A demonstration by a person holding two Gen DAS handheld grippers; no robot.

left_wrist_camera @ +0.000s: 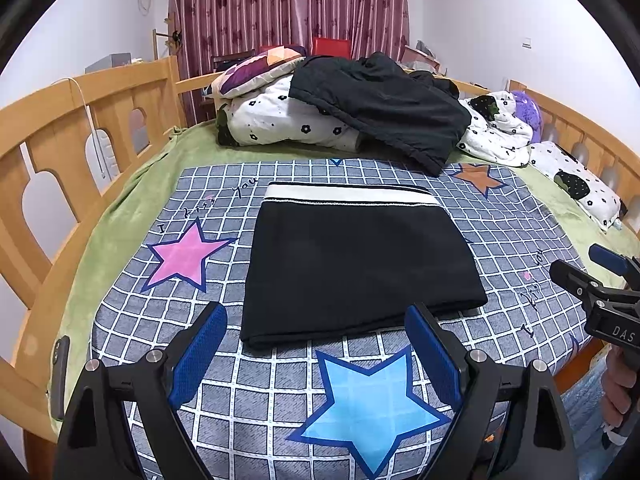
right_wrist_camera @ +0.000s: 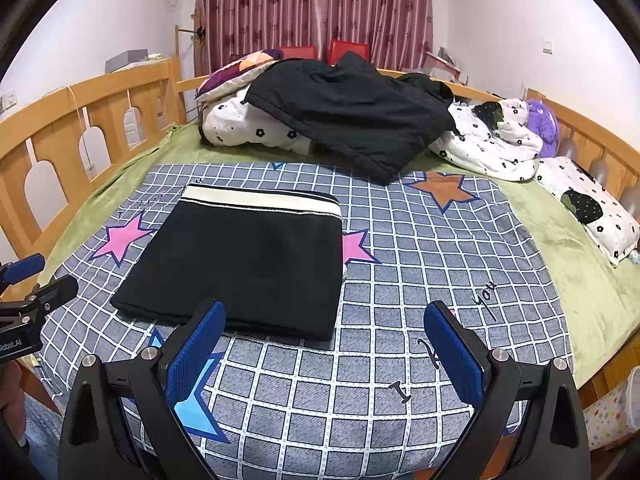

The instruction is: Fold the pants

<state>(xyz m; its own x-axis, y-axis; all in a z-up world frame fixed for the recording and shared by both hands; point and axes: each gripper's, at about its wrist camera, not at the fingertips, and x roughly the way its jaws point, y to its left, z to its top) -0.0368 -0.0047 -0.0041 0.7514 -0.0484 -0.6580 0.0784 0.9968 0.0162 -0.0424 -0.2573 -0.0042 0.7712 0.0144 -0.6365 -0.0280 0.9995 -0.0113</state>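
Black pants (left_wrist_camera: 356, 264) with a white waistband lie folded into a flat rectangle on the grey checked star sheet (left_wrist_camera: 280, 396), waistband at the far side. My left gripper (left_wrist_camera: 316, 320) hovers just short of the near folded edge, jaws wide apart, nothing between them. In the right wrist view the same pants (right_wrist_camera: 244, 264) lie left of centre. My right gripper (right_wrist_camera: 324, 316) stands open above the sheet by the pants' near right corner, empty. The right gripper (left_wrist_camera: 600, 280) also shows at the right edge of the left wrist view, and the left gripper (right_wrist_camera: 28, 284) at the left edge of the right wrist view.
A heap of flowered bedding with a dark garment (left_wrist_camera: 384, 112) on top lies at the far end of the bed. A wooden rail (left_wrist_camera: 80, 120) runs around the bed. A flowered pillow (right_wrist_camera: 592, 204) lies at the right. A dark remote-like object (left_wrist_camera: 59, 376) rests at the left edge.
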